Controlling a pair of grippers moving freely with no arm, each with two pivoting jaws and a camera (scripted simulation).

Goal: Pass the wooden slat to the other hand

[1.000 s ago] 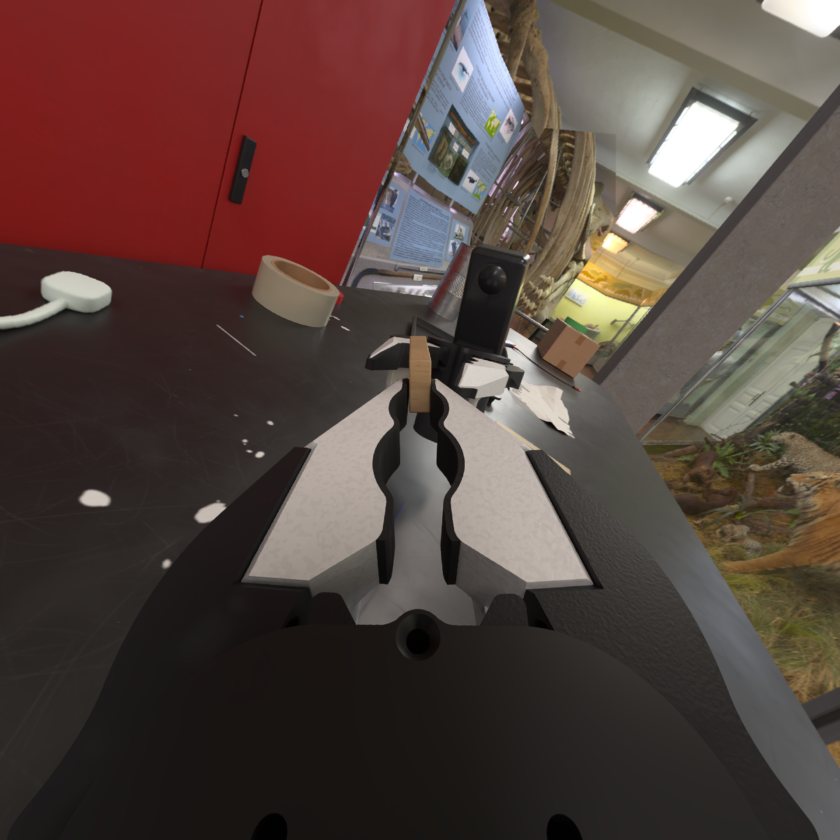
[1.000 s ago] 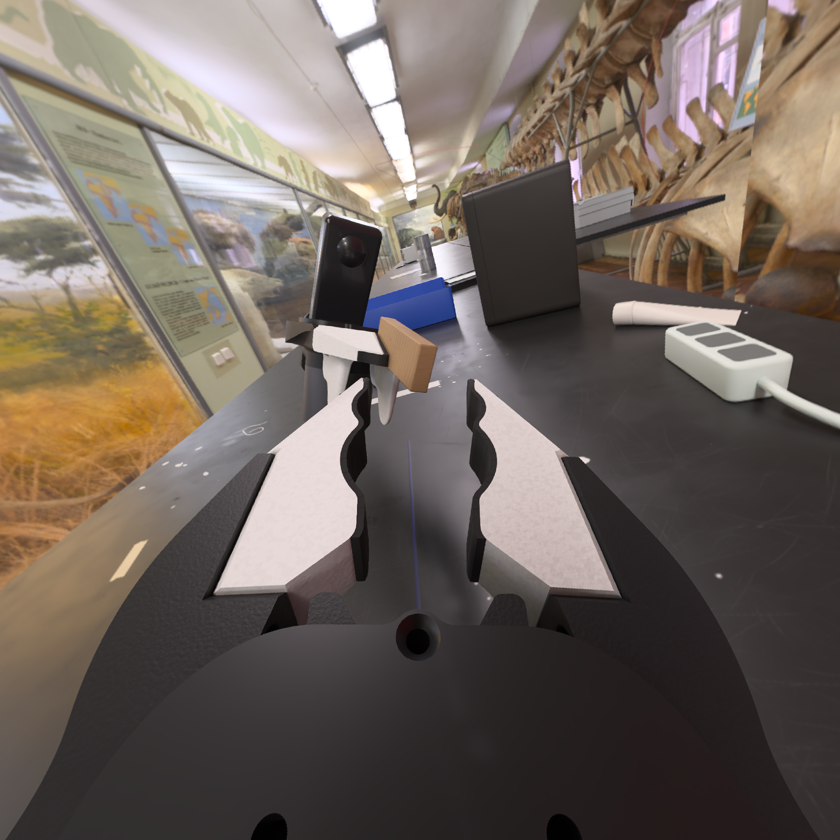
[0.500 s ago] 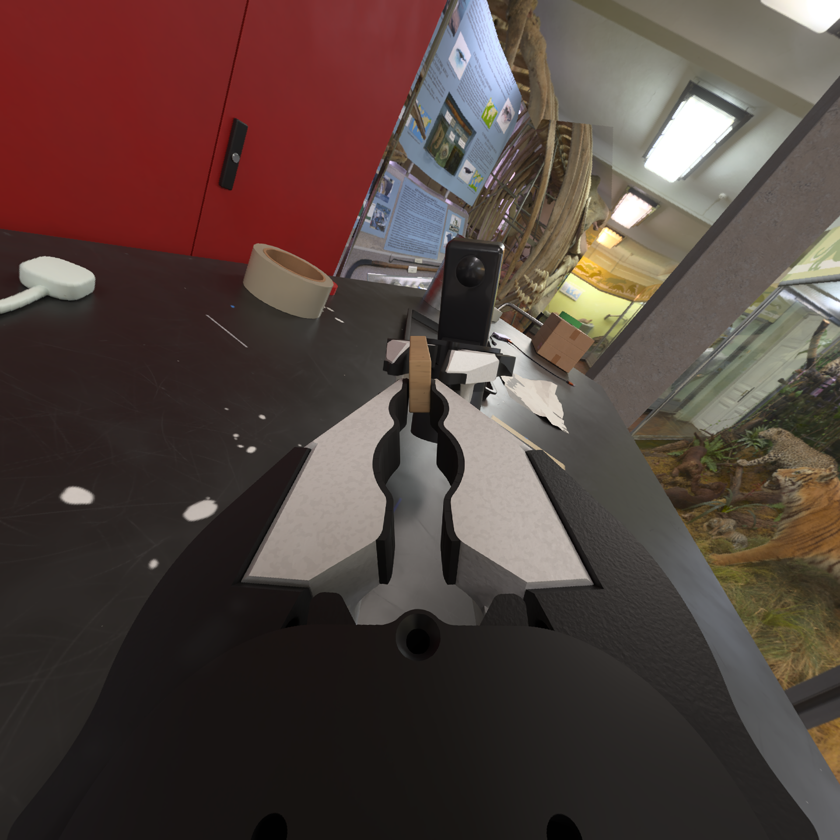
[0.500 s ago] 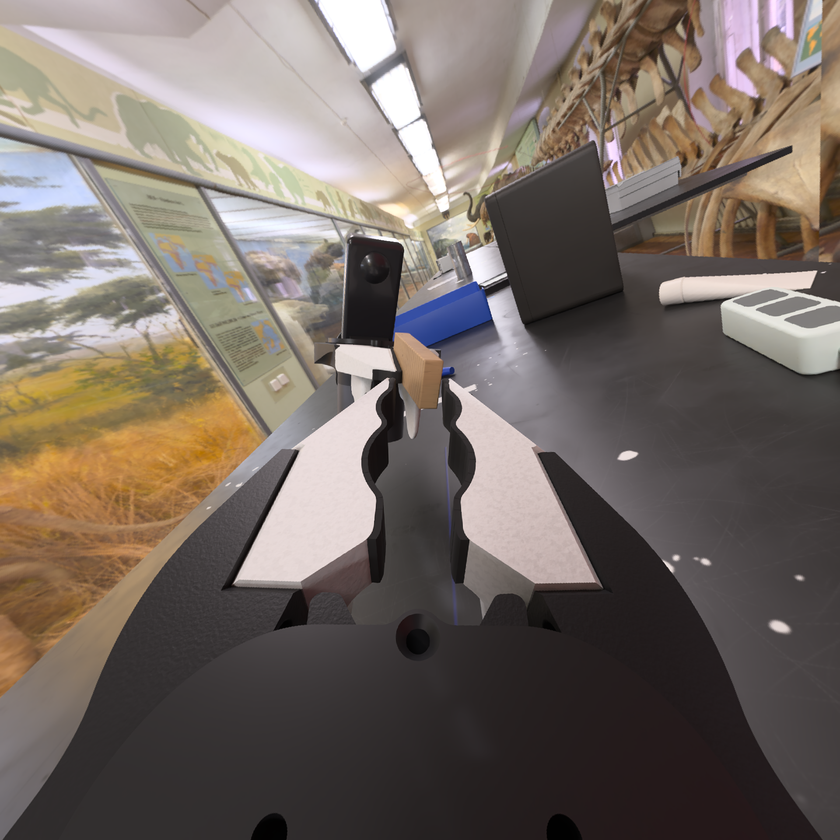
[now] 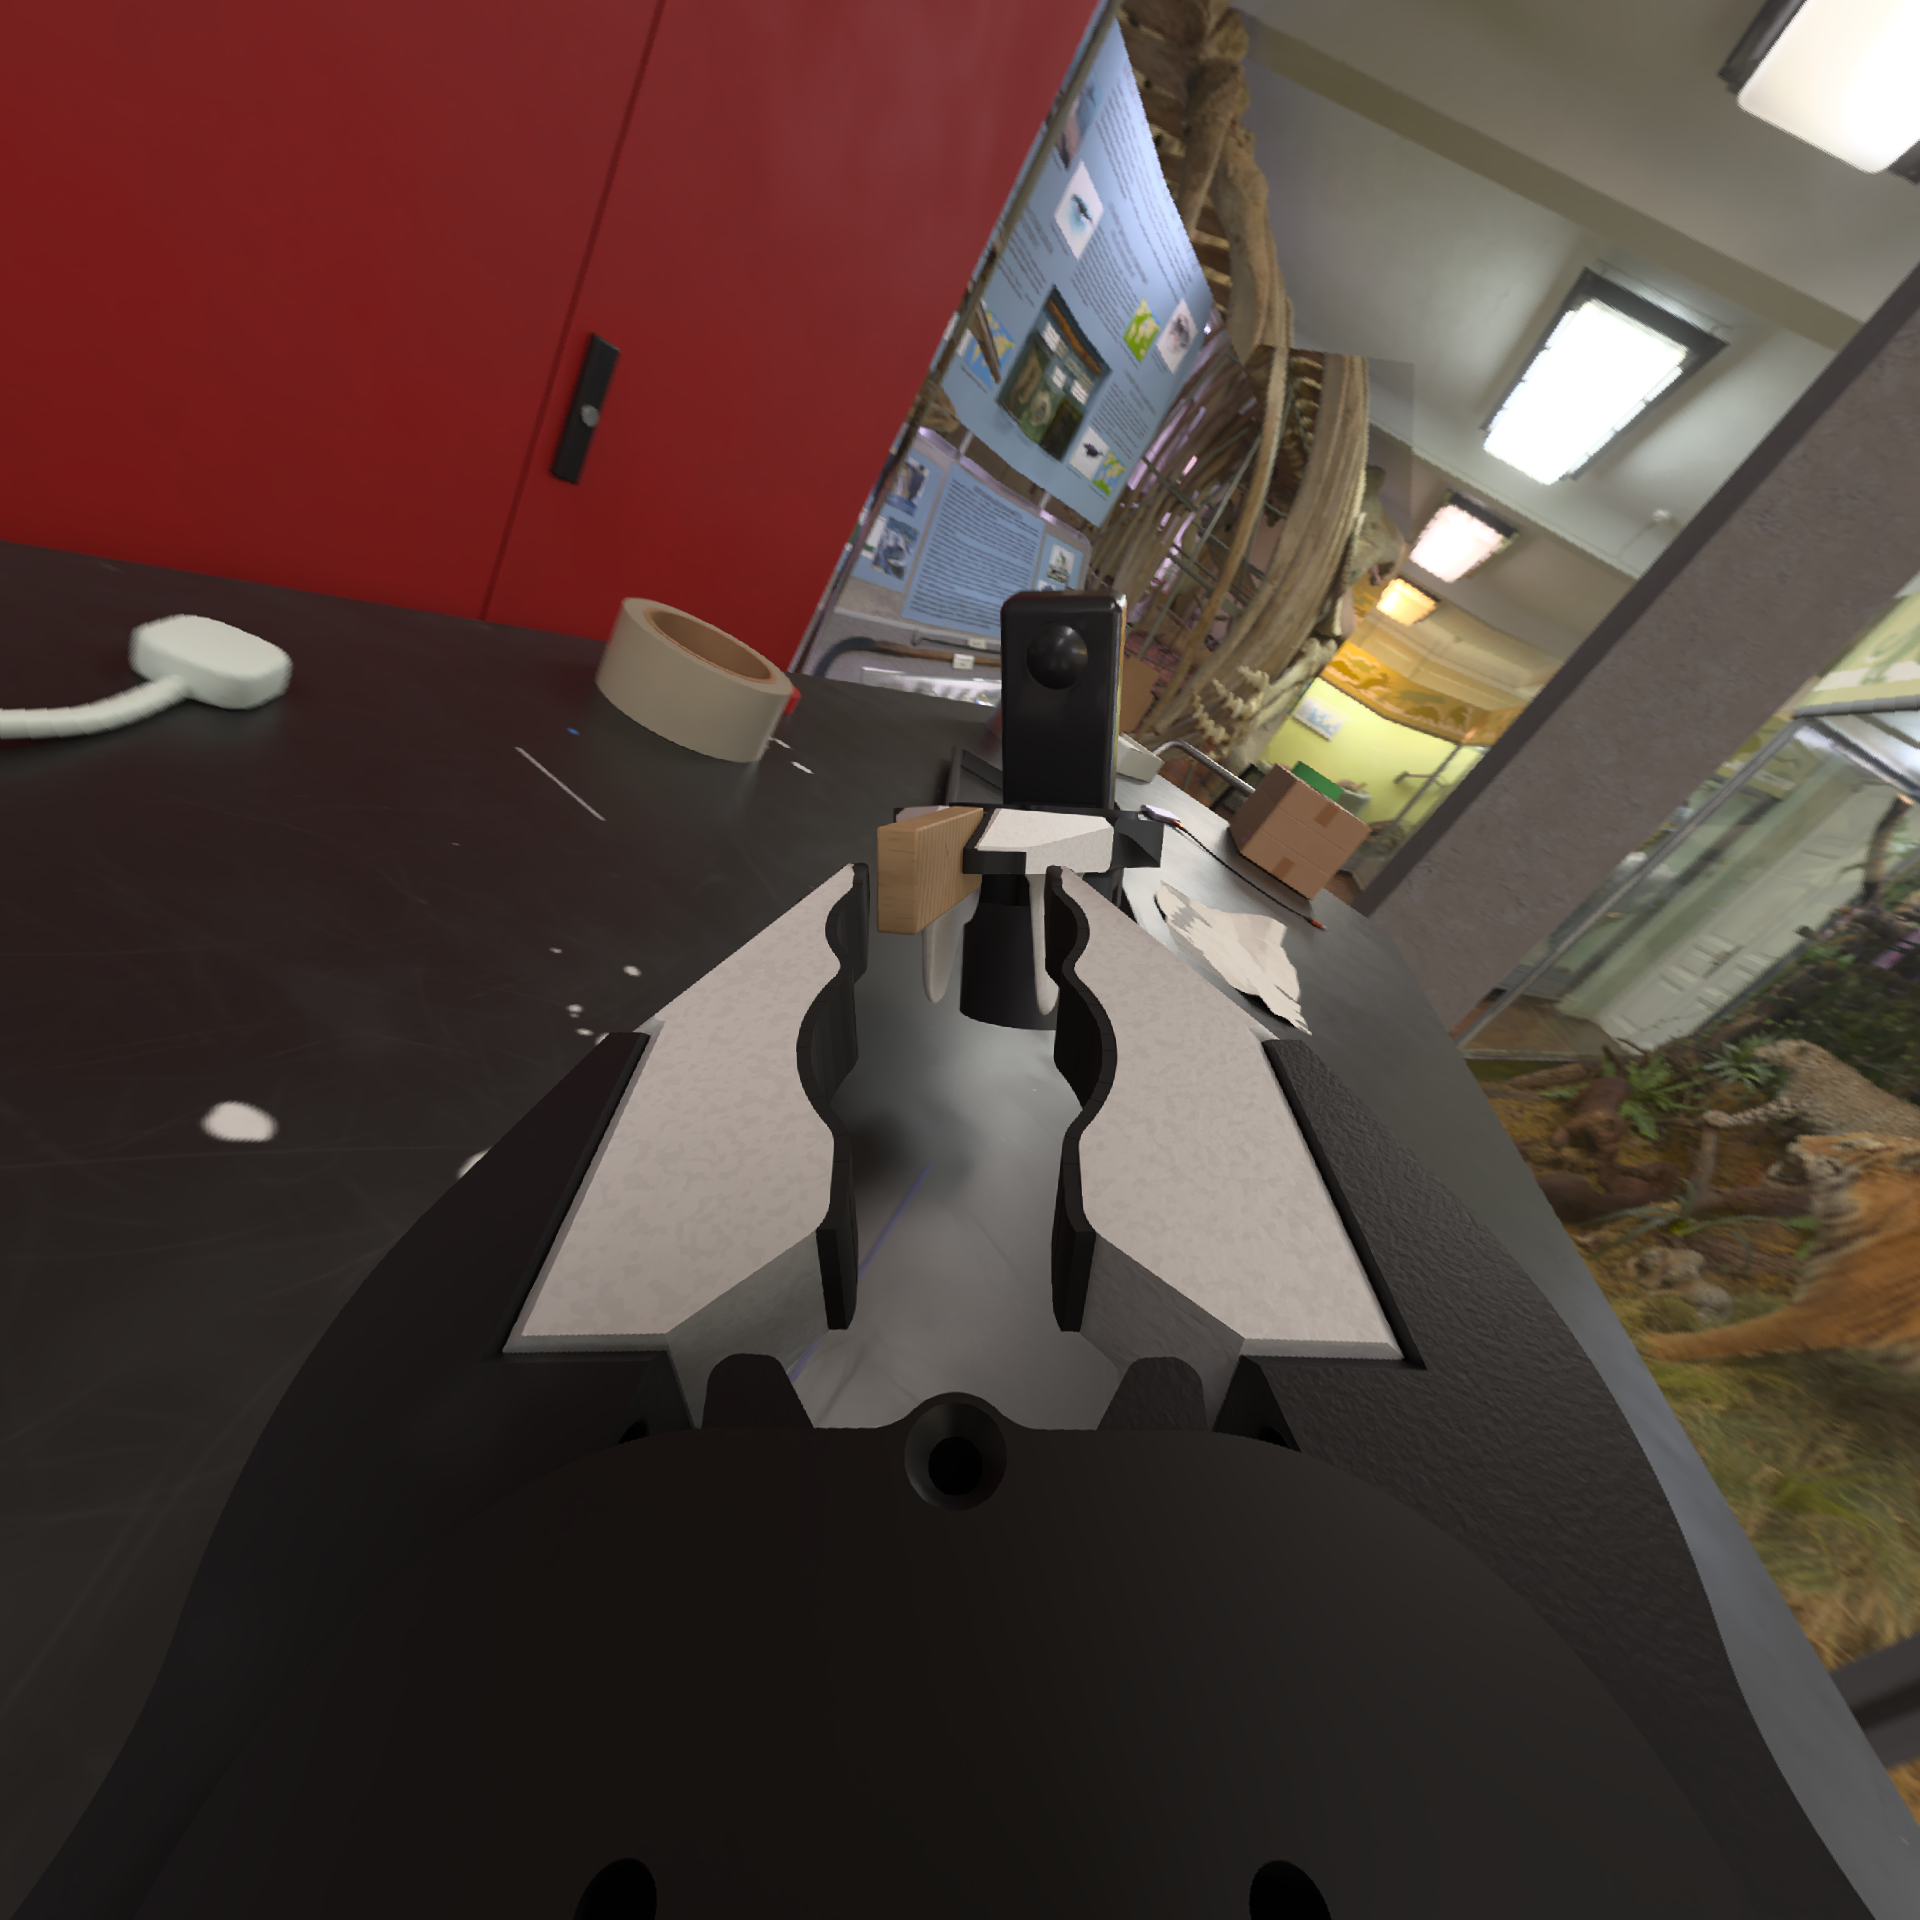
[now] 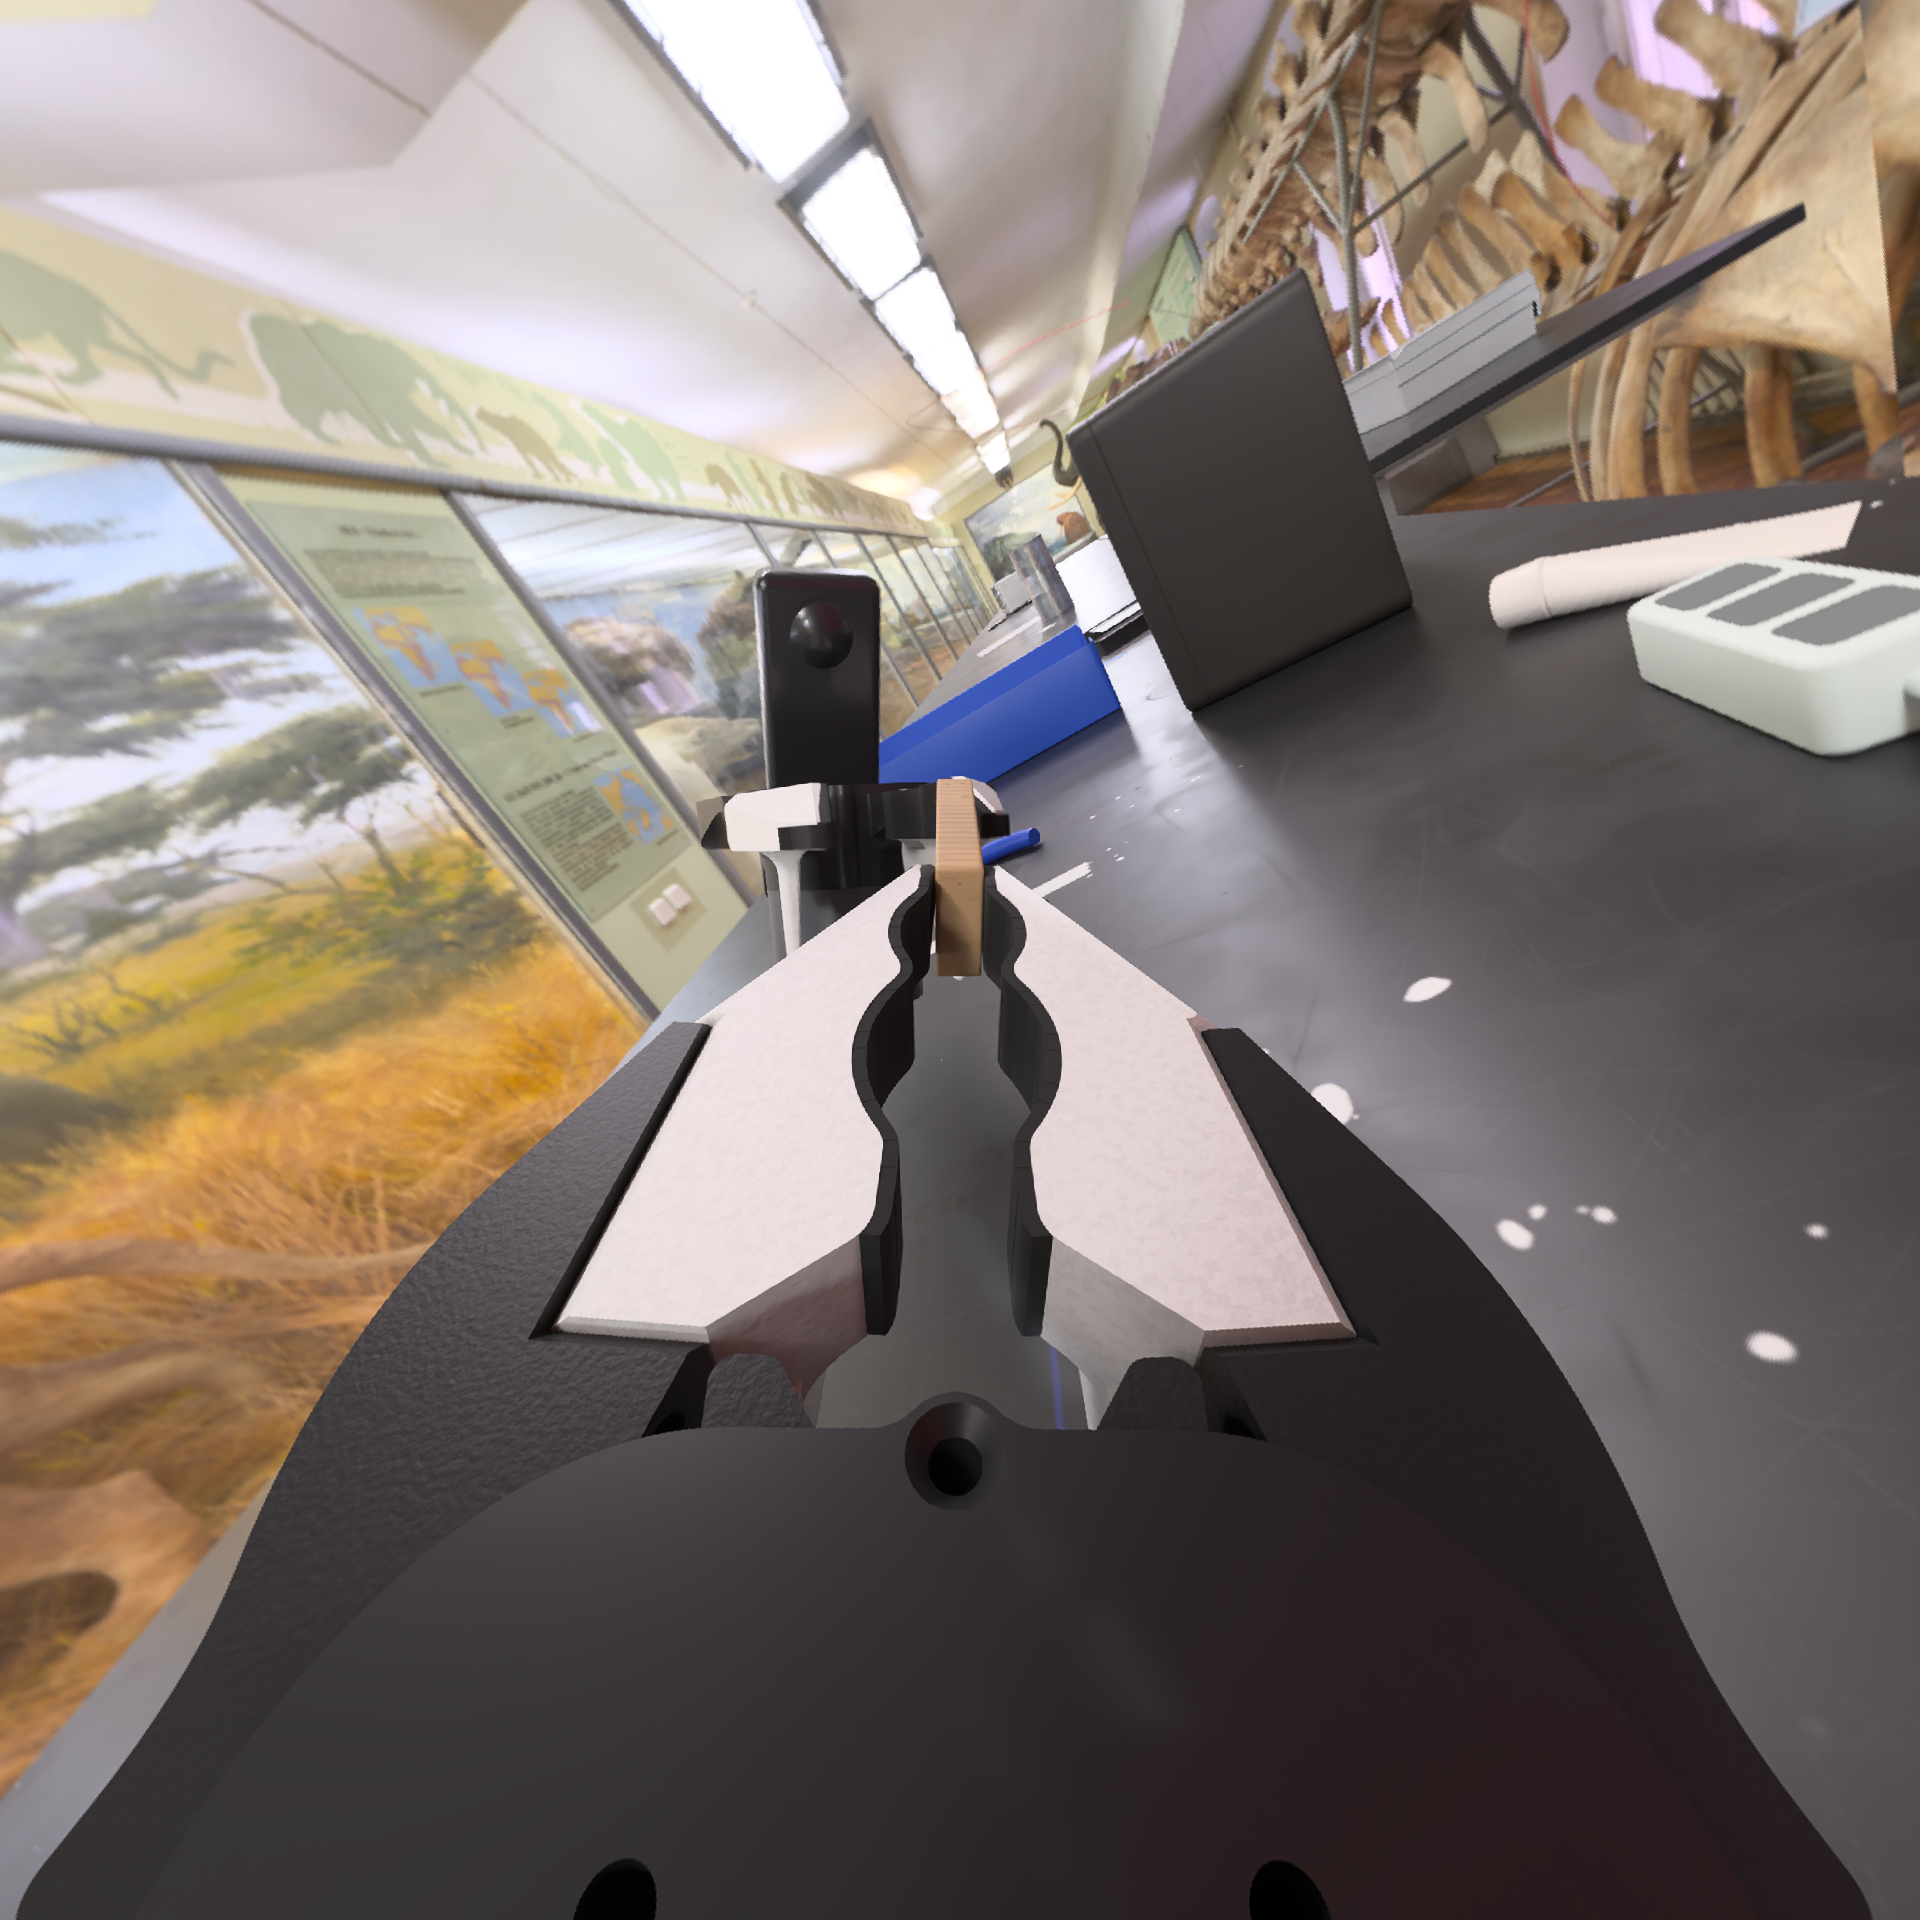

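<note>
Right gripper, centre of its frame, is clenched on the wooden slat at the fingertips. Left gripper stands released, empty. Beyond, upper left, tape roll rests on the desk.

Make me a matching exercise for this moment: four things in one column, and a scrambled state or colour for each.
1 left gripper
2 right gripper
3 tape roll
4 power strip

A beige, lying flat
B open, holding nothing
C white with grey panels on top
D shut on the wooden slat

Pairs: 1-B, 2-D, 3-A, 4-C
</note>
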